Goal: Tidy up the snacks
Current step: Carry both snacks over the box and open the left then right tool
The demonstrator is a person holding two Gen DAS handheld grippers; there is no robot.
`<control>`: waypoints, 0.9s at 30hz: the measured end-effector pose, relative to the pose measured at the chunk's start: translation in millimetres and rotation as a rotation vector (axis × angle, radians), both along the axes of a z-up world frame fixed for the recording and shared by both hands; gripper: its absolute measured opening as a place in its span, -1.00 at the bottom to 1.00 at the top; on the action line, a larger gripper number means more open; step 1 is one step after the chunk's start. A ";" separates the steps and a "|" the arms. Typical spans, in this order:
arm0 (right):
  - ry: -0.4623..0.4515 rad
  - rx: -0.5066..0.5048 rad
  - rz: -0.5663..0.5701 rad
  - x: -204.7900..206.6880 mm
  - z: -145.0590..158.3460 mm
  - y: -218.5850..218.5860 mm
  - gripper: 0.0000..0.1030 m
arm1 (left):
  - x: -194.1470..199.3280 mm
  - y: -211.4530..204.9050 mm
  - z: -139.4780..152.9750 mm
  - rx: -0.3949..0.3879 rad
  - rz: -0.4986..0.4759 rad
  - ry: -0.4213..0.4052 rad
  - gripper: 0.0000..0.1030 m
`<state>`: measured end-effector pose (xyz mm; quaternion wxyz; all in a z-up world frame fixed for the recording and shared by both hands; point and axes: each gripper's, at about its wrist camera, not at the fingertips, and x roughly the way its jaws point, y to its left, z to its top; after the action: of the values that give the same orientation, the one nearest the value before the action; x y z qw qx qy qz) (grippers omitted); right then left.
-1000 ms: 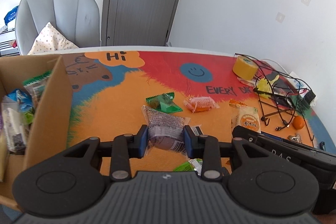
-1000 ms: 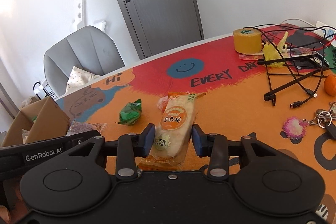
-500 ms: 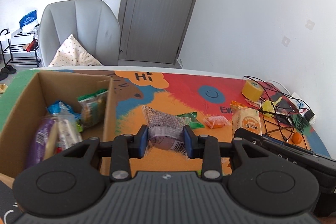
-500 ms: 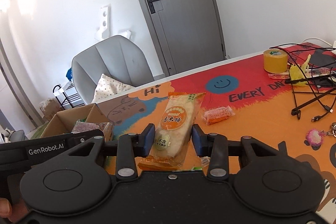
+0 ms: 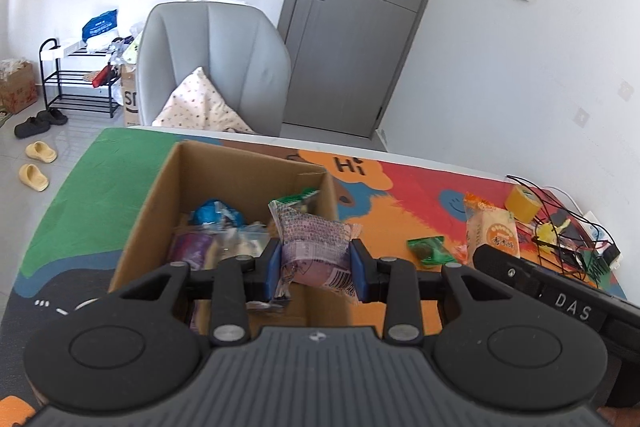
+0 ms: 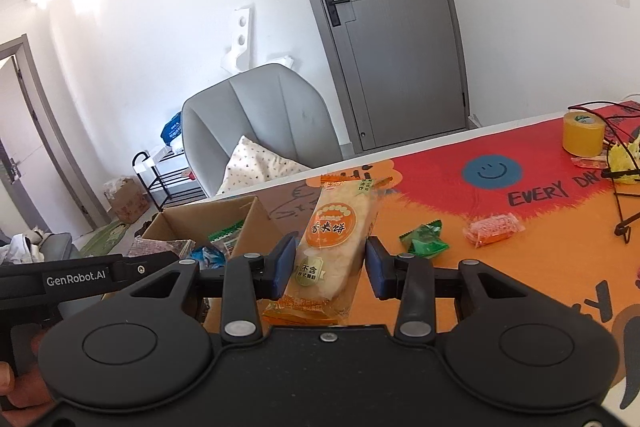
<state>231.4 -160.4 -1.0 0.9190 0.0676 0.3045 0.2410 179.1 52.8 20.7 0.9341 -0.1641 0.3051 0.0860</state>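
Observation:
My left gripper (image 5: 316, 269) is shut on a purple snack packet (image 5: 314, 247) and holds it above the right rim of an open cardboard box (image 5: 160, 195) with several snacks inside. My right gripper (image 6: 328, 269) is shut on an orange rice-cracker packet (image 6: 332, 247), held in the air to the right of the box (image 6: 256, 217); this packet also shows in the left wrist view (image 5: 492, 231). A green packet (image 6: 424, 241) and an orange-red packet (image 6: 494, 229) lie on the colourful mat (image 6: 520, 267).
A yellow tape roll (image 6: 582, 133), a black wire rack with cables (image 5: 568, 227) and yellow wrappers sit at the mat's right end. A grey chair (image 5: 216, 67) with a cushion stands behind the table, beside a door.
Both grippers have moved left with their packets. The purple packet is now over the box's right rim, and the box has come to the middle of the left wrist view.

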 end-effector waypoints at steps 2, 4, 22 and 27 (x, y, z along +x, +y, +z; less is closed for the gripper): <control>-0.002 0.002 0.016 0.5 1.2 8.7 -0.24 | -0.9 7.3 -1.8 -0.007 0.009 0.012 -0.33; -0.007 0.001 0.029 0.6 2.7 16.4 -0.24 | -2.3 13.5 -3.0 -0.011 0.016 0.018 -0.33; -0.002 -0.010 0.166 -3.6 6.7 80.4 -0.24 | -17.9 55.1 -11.4 -0.052 0.069 0.061 0.07; 0.003 -0.010 0.188 -8.9 7.7 90.2 -0.23 | -22.9 65.3 -8.5 -0.067 0.087 0.041 0.15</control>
<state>222.5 -70.2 6.7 0.8923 0.0344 0.3119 0.3246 156.2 118.1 12.2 0.9170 -0.2066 0.3197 0.1194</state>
